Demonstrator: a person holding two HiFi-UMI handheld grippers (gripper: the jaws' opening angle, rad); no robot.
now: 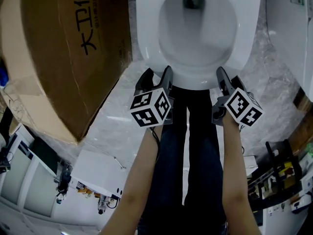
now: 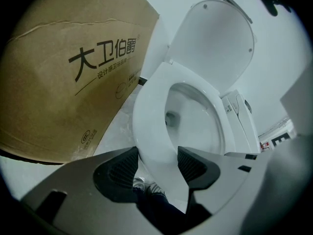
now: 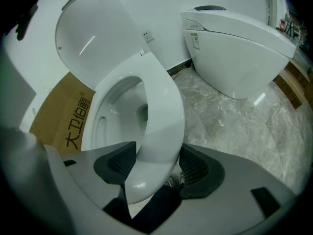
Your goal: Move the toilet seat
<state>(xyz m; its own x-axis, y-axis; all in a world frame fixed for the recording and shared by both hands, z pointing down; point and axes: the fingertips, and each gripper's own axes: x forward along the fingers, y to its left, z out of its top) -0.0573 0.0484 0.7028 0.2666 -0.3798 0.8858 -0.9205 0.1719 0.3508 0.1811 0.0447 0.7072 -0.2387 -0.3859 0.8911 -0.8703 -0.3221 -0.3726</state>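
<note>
Starting nearest, at the feet: dark trouser legs (image 1: 195, 180) and shoes (image 2: 146, 187) on the grey marble floor (image 1: 276, 82), with bare forearms (image 1: 234, 180) reaching forward on either side. Next out, left hand-held gripper (image 2: 157, 161) and right hand-held gripper (image 3: 157, 164), each carrying a marker cube (image 1: 150, 106) behind the jaws, set side by side at the front of the toilet seat (image 1: 146, 33). Front rim of that seat lodged between the pads of both, left of centre for one and right of centre for the other. Jaws of each spread wide, pads close against the rim yet released rather than clamped. Seat itself white and lowered flat over the bowl (image 1: 195, 33), with the lid (image 2: 215, 43) tipped upright behind it, toward the white wall (image 3: 161, 4). Inside the bowl, a dark drain opening (image 1: 193, 2) toward the back; water level not readable. Crowding the toilet's left flank, a large brown cardboard box (image 1: 63, 48) printed with black characters, just beside the bowl and near the left hand-held gripper without touching it, contents hidden. Off to the right, across a strip of marble, a second white toilet (image 3: 234, 48) with its lid down, well apart from the right hand-held gripper.
</note>
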